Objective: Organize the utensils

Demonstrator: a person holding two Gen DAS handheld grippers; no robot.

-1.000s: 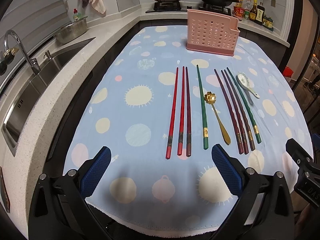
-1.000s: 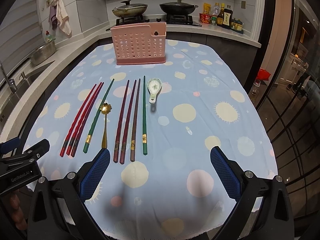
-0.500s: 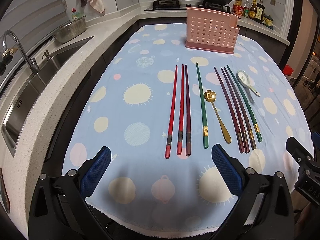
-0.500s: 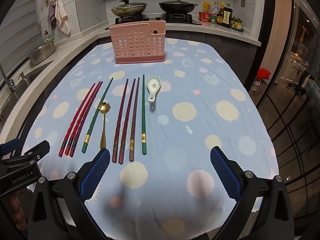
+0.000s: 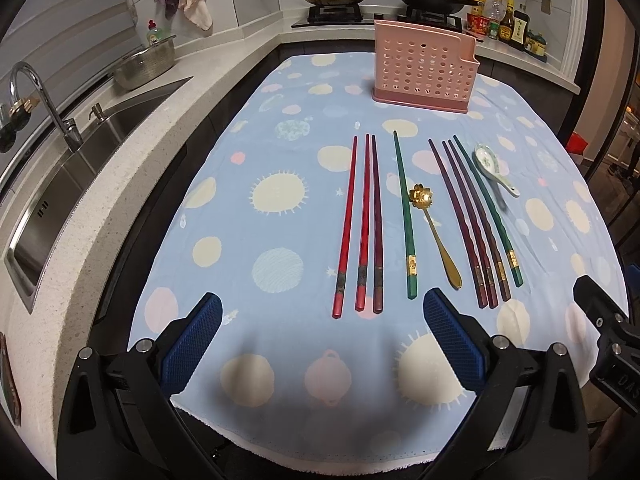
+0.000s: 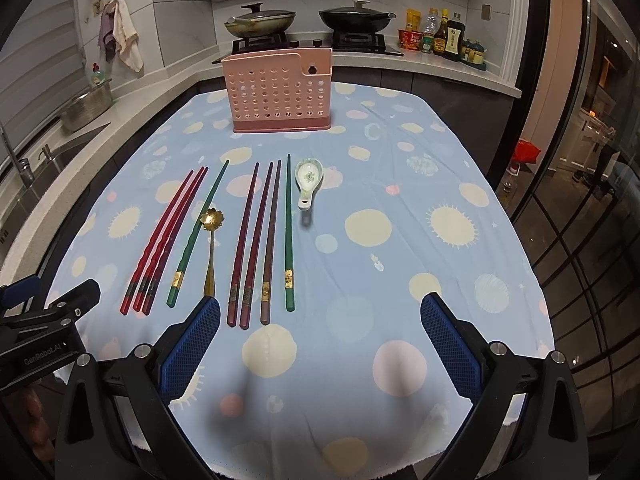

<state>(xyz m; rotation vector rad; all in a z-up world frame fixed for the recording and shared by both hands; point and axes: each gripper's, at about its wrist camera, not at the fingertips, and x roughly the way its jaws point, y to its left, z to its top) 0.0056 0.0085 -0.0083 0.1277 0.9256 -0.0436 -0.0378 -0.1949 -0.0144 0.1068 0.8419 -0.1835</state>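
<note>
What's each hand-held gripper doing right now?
Left hand-held gripper: open, holding nothing.
Right hand-held gripper: open, holding nothing.

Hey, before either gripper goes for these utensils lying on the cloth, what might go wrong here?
1. The three red chopsticks lie almost touching, so open fingers may pinch two or knock a neighbour askew.
2. The gold spoon lies flat close beside a green chopstick; grabbing it could drag that chopstick or bunch the tablecloth.
3. The pink utensil holder looks light, so a poke might tip it.
</note>
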